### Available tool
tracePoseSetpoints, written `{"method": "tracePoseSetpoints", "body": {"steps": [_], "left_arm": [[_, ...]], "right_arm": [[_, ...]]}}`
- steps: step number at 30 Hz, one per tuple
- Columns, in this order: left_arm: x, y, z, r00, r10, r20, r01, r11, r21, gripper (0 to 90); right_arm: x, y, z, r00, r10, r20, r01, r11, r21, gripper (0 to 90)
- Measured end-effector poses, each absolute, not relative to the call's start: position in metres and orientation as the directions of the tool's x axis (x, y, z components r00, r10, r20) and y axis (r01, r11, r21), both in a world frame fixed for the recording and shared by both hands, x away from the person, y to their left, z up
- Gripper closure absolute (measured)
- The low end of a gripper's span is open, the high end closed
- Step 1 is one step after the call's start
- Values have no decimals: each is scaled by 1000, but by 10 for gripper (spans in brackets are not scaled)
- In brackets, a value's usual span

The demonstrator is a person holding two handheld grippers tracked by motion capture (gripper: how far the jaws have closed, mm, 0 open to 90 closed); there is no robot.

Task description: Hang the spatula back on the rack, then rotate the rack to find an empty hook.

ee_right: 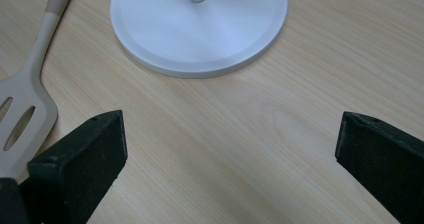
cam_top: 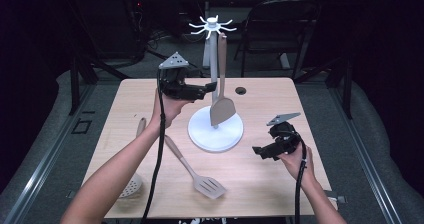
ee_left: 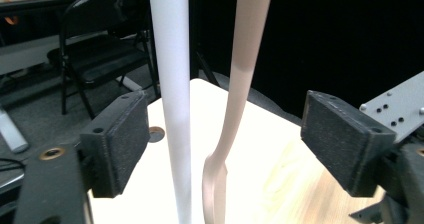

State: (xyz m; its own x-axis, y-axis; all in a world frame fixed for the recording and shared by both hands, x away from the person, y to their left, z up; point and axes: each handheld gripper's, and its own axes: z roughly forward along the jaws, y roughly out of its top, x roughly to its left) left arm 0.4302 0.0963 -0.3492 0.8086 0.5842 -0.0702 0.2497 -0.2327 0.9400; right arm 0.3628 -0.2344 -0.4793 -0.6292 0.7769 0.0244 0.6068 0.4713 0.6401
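The beige turner (cam_top: 221, 91) hangs from a hook of the white utensil stand (cam_top: 214, 74), blade down over the stand's round base (cam_top: 216, 130), which sits near the middle of the worktop (cam_top: 260, 174), toward its far edge. In my left claw view the turner's handle (ee_left: 245, 69) and the stand's white pole (ee_left: 175, 84) both run up between the two pads (ee_left: 117, 144); neither pad touches them.

My left claw (cam_top: 207, 90) is held level beside the pole at handle height, jaws spread wide, gripping nothing. The turner hangs free on its hook.

My right claw (cam_top: 259, 151) hovers low over the worktop near the right edge, just right of the base. Jaws stand wide apart with bare wood between them; it holds nothing.

On the worktop: a slotted spatula (cam_top: 200, 176) lies diagonally toward the near edge, head (ee_right: 17, 119) to the near side, handle running back to the left. A perforated skimmer (cam_top: 131, 184) lies near the near-left corner, partly under my left forearm. A small round cable hole (cam_top: 241, 90) sits by the far edge, right of the pole.
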Motion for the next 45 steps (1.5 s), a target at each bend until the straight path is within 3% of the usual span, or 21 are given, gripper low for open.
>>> {"method": "tracePoseSetpoints", "body": {"steps": [13,27,38,45], "left_arm": [[424,111,-336,812,581,-63,243,-237,941,139],[417,114,-312,811,584,-51,208,-205,956,166],[416,117,-288,801,599,-2,139,-182,973,362],[421,121,-277,772,635,38,103,-184,977,601]], "right_arm": [[364,-239,-478,-626,779,31,615,469,634,0],[367,-236,-481,-634,772,44,621,475,623,2],[369,-234,-486,-638,769,39,629,491,602,11],[369,-234,-486,-636,771,32,625,490,608,9]]}}
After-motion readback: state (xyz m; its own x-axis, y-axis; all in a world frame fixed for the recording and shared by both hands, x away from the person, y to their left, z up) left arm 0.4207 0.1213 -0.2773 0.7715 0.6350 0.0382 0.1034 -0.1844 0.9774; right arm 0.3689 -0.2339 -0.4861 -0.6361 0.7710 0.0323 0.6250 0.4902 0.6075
